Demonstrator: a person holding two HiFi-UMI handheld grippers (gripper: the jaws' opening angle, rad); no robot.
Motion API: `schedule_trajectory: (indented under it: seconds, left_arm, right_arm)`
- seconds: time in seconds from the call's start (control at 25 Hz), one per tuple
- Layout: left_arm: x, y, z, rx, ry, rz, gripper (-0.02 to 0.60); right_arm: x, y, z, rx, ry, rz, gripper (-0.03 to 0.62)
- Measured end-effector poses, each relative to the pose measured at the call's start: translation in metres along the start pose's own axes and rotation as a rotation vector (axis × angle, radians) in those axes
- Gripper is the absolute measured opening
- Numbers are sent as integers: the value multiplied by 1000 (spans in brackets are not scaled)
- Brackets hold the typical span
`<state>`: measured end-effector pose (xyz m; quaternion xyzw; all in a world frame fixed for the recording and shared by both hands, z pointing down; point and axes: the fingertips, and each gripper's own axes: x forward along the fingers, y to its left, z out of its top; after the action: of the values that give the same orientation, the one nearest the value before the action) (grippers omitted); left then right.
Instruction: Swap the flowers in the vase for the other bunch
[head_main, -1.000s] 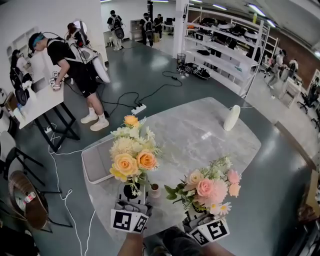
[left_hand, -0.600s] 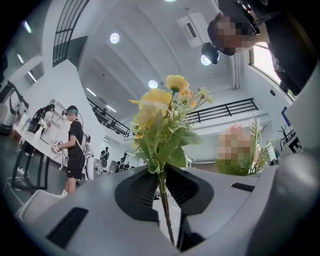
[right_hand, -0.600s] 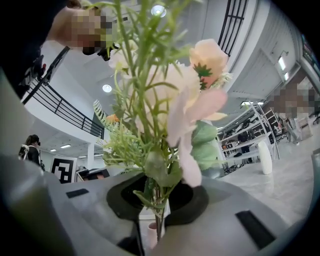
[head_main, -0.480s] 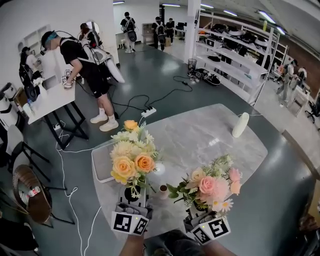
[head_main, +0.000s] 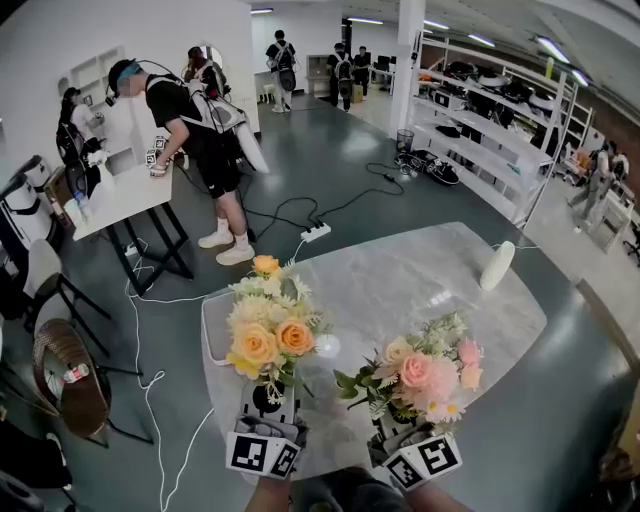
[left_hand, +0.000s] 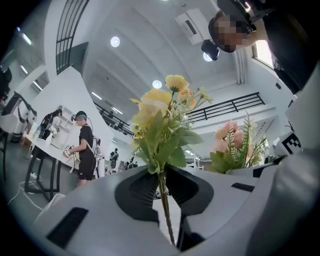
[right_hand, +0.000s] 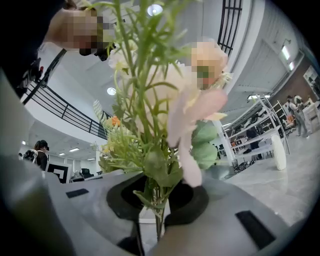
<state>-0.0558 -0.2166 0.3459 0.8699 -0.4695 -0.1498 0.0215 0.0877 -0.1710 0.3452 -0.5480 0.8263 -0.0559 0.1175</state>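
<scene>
The left gripper (head_main: 268, 402) has its jaws clamped on the thin, wiry stem of the yellow-orange bouquet (head_main: 265, 325). The right gripper (head_main: 396, 428) has its jaws clamped on the leafy stems of the pink bouquet (head_main: 425, 375). Both bouquets stand upright above the glossy marbled bench (head_main: 420, 285).

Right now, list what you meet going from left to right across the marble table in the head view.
grey tray → yellow-orange bunch → pink bunch → white oblong object
</scene>
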Motion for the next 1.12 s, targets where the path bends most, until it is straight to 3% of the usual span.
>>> schedule_trajectory:
  seconds: [0.52,1.12]
  left_arm:
    - [-15,15,-2,4,-2,57,57]
    - [-22,33,-26,-21,-1,93,58]
  right_arm:
    - [26,-2,19,6,-57,38,71]
    - [38,-17,-23,3,-26,22,70]
